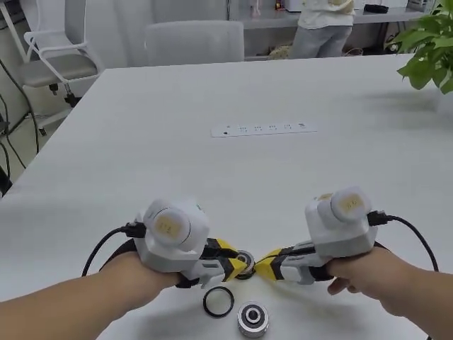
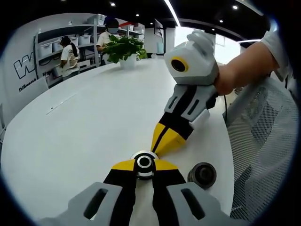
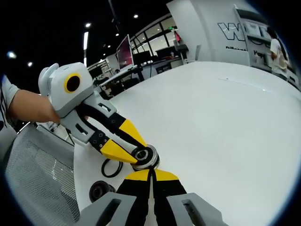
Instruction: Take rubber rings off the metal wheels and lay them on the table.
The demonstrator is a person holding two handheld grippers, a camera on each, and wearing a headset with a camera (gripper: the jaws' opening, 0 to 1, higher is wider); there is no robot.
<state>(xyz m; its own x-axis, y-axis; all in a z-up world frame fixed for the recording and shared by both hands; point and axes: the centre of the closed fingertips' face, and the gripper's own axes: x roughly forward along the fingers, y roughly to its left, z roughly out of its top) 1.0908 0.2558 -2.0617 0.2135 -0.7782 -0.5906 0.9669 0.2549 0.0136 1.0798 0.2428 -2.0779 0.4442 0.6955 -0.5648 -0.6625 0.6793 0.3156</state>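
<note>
The white table (image 1: 141,142) spans the work area. An inset power strip (image 1: 263,129) lies at its centre, well away from the grippers. Empty chairs (image 1: 60,60) stand at the far left edge and a potted plant (image 1: 428,53) at the far right corner. A person (image 1: 322,25) stands beyond the table's far side.

At the near edge, two hands hold the grippers with their tips pointing at each other.

1. Left gripper (image 1: 237,263): the yellow-tipped jaws are set narrow and clamp a metal wheel (image 1: 245,261) from both sides. In the left gripper view the wheel sits face-on between the two tips.
2. Right gripper (image 1: 263,266): the jaws are drawn together, with only a thin seam between the yellow tips. The tips meet the rim of the clamped wheel on the side opposite the left gripper. Whether they pinch anything at that rim cannot be determined.

The remaining parts lie on the table just in front of the grippers, nearer the person.

- A second metal wheel (image 1: 253,317) lies flat, apart from both grippers.
- A black rubber ring (image 1: 218,302) lies flat on the table surface, just beside the second wheel and below the left gripper's tips. It is off any wheel and touches neither gripper.
</note>
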